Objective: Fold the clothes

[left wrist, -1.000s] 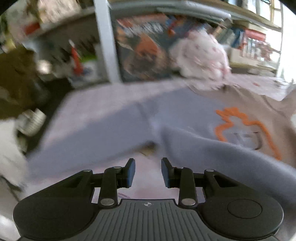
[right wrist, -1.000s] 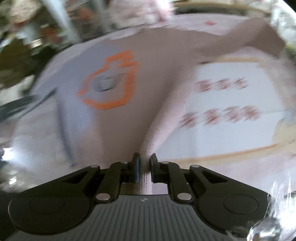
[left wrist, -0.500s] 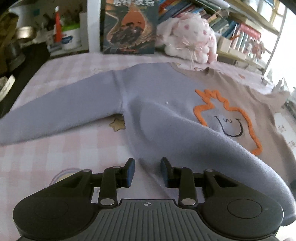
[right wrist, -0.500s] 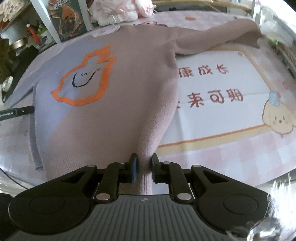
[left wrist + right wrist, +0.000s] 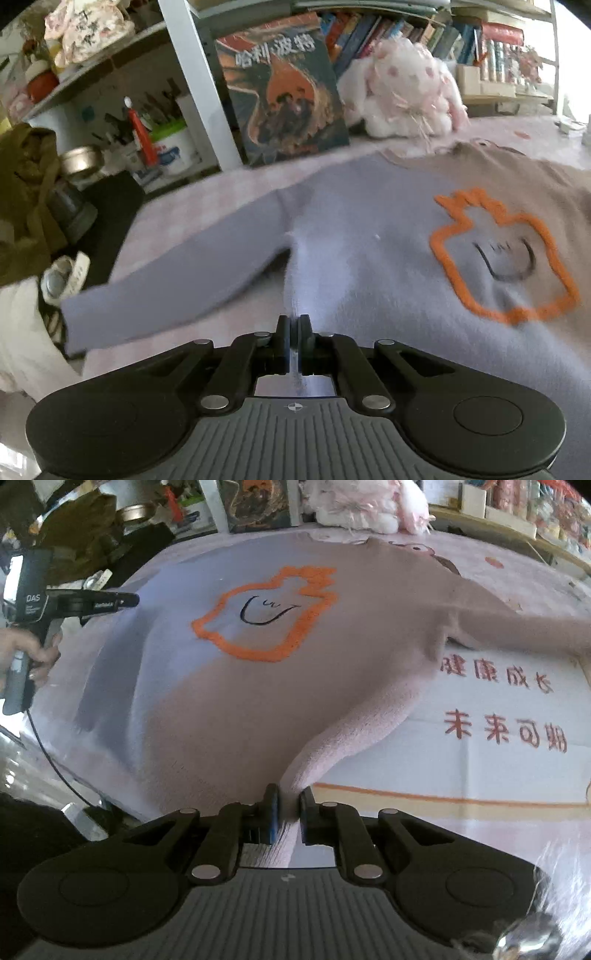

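A sweater (image 5: 369, 258), lavender on one half and beige on the other, lies spread face up on the table with an orange outlined figure (image 5: 498, 258) on its chest. My left gripper (image 5: 294, 328) is shut on a pinched ridge of the lavender side, just below the armpit of the outstretched lavender sleeve (image 5: 177, 280). In the right wrist view my right gripper (image 5: 288, 805) is shut on the beige hem of the sweater (image 5: 240, 701), which rises into the jaws. The left gripper (image 5: 131, 599) shows there too, held by a hand (image 5: 26, 646).
An upright book (image 5: 284, 92) and a pink plush rabbit (image 5: 402, 96) stand behind the sweater. Shelves hold a white tub (image 5: 173, 147) and a tin (image 5: 79, 158) at the far left. A mat with red characters (image 5: 498, 709) lies under the beige sleeve (image 5: 517, 627).
My left gripper, open half a second ago, has shut on the lavender side of the sweater. The right gripper stays shut on the beige hem.
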`<action>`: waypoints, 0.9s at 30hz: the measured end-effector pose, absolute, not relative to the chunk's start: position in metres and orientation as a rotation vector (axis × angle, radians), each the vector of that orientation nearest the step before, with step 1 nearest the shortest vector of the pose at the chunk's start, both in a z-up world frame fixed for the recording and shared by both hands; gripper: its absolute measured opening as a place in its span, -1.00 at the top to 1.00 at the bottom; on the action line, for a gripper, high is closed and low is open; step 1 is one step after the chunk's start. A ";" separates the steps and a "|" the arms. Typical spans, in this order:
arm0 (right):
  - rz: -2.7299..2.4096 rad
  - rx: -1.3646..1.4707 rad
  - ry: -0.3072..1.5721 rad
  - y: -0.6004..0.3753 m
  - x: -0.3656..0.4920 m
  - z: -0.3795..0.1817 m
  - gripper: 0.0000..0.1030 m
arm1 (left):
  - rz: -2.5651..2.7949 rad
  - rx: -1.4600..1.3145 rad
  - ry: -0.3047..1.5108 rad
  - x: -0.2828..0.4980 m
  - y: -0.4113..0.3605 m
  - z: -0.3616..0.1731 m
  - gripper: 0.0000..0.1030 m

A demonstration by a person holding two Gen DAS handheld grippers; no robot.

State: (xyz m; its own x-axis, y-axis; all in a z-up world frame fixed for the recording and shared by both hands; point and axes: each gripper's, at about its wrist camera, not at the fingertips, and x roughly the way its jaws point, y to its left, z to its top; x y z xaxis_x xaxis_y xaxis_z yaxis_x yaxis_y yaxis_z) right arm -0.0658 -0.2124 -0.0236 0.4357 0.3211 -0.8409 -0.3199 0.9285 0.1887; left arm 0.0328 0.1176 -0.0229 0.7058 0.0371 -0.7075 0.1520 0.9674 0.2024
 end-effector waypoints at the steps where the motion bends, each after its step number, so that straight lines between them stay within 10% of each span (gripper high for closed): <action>1: 0.344 0.010 1.032 -0.218 -0.062 -0.024 0.81 | -0.079 0.242 0.796 0.028 0.115 -0.024 0.94; 27: 0.255 0.020 1.062 -0.249 -0.049 -0.030 0.73 | 0.035 0.314 0.819 0.015 0.116 -0.034 1.00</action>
State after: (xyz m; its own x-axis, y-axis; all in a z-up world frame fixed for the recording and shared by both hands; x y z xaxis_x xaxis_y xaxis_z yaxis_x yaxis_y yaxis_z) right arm -0.0494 -0.2493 -0.0305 0.4601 0.2171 -0.8609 -0.1978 0.9703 0.1389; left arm 0.0151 0.1163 -0.0341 0.6848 0.1517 -0.7127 0.0895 0.9532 0.2889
